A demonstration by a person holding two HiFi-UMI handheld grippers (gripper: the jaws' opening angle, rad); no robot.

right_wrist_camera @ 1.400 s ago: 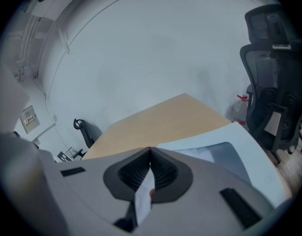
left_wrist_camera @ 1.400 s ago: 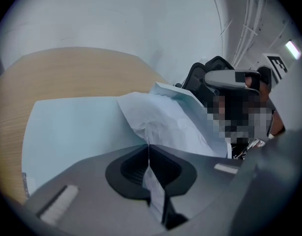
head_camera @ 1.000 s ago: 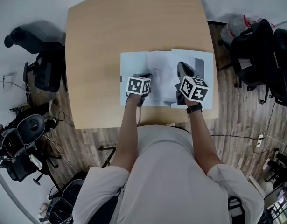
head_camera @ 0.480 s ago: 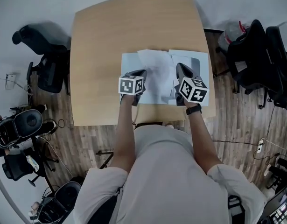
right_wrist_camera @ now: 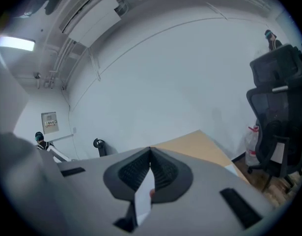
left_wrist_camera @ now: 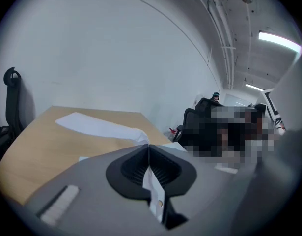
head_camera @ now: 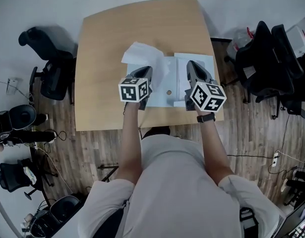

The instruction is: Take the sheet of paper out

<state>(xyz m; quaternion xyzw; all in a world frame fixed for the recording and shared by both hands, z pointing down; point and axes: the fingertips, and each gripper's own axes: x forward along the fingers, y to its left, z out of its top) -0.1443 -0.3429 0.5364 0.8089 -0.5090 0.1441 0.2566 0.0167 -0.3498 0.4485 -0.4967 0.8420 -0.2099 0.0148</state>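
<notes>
My left tool (head_camera: 145,69) clamps the sheet (head_camera: 137,53), my right tool (head_camera: 192,63) pinches the folder (head_camera: 178,83). A crooked pull might tear the sheet or drag the folder.

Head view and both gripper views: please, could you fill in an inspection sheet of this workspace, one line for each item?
surface: wooden table, mostly bare.
job's things: sheet of paper raised at the back left; white folder beneath the grippers.
clutter: nothing seen on the table.
grippers: left gripper shut on the sheet of paper; right gripper shut on a thin white edge, apparently of the white folder.
cables: cable on the floor at the right.
surroundings: office chairs on both sides, wood floor, white wall.
</notes>
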